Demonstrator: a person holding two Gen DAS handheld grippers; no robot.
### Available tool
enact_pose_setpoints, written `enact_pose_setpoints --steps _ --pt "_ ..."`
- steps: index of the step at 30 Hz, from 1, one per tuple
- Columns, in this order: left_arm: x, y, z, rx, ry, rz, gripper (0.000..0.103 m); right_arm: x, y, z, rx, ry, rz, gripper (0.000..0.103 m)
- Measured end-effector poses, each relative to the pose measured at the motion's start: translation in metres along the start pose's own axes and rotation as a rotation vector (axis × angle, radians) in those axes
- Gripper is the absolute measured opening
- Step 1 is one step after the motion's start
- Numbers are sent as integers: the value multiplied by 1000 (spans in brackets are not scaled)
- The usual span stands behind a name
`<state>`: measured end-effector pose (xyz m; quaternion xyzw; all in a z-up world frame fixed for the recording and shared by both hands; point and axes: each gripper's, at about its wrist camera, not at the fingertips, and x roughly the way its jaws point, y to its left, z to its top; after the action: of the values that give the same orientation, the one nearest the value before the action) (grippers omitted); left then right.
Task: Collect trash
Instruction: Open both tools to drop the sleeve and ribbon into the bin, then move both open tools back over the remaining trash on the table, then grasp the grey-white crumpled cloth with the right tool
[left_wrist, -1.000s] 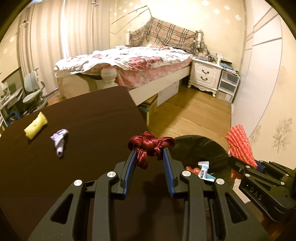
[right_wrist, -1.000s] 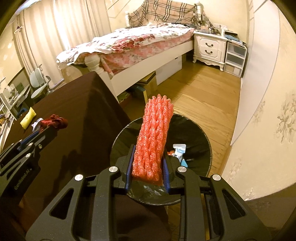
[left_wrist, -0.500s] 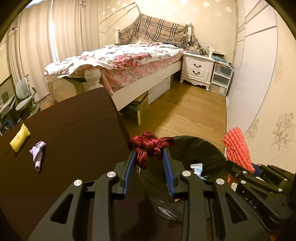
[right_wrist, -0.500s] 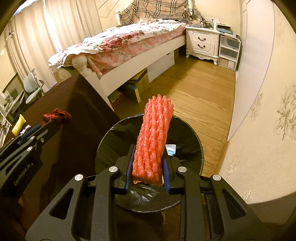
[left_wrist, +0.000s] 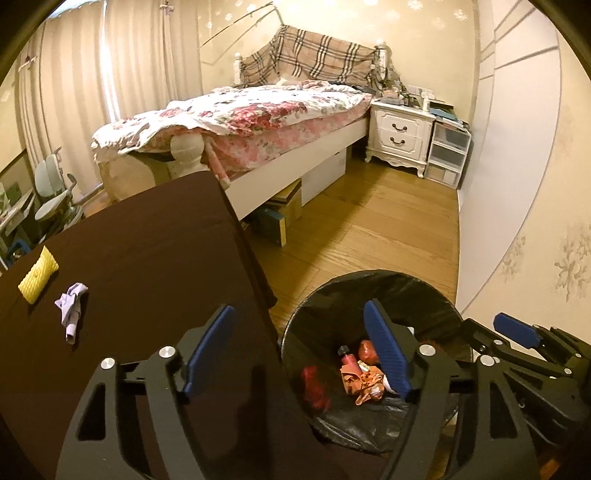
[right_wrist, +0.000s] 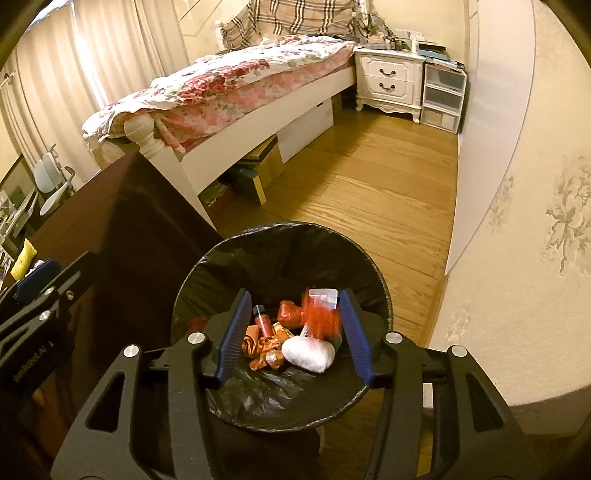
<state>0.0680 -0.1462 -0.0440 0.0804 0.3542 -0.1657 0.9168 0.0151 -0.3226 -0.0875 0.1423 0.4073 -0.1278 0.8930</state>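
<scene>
The red foam net (right_wrist: 319, 315), blurred, sits in the black-lined trash bin (right_wrist: 280, 236) between the spread fingers of your right claw (right_wrist: 291, 334), touching neither. Beside it lie a white wad (right_wrist: 308, 354), a small red bottle (right_wrist: 263, 321) and orange wrappers (right_wrist: 266, 349). Your left claw (left_wrist: 301, 354) is also wide apart and empty, straddling the counter (left_wrist: 147, 240) edge and the bin rim, with a dark red bundle (left_wrist: 314, 384) below it in the bin. On the counter, well apart from both claws, lie a yellow foam piece (left_wrist: 38, 275) and a lilac scrap (left_wrist: 72, 308).
</scene>
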Motion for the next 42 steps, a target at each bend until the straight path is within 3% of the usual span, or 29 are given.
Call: enact_pose_setpoints --steps 5,15,31,42 --pt "-3 7 -1 -15 -5 7 77 -4 6 2 -9 -10 -12 58" --pt "-17 39 -8 -76 -9 46 77 -11 37 -1 -44 -9 20 61" --pt "-48 186 -49 -281 22 339 77 -15 194 -18 -292 35 231 62" --pt "-63 260 -76 -354 64 464 77 -8 302 -40 -460 78 341 62"
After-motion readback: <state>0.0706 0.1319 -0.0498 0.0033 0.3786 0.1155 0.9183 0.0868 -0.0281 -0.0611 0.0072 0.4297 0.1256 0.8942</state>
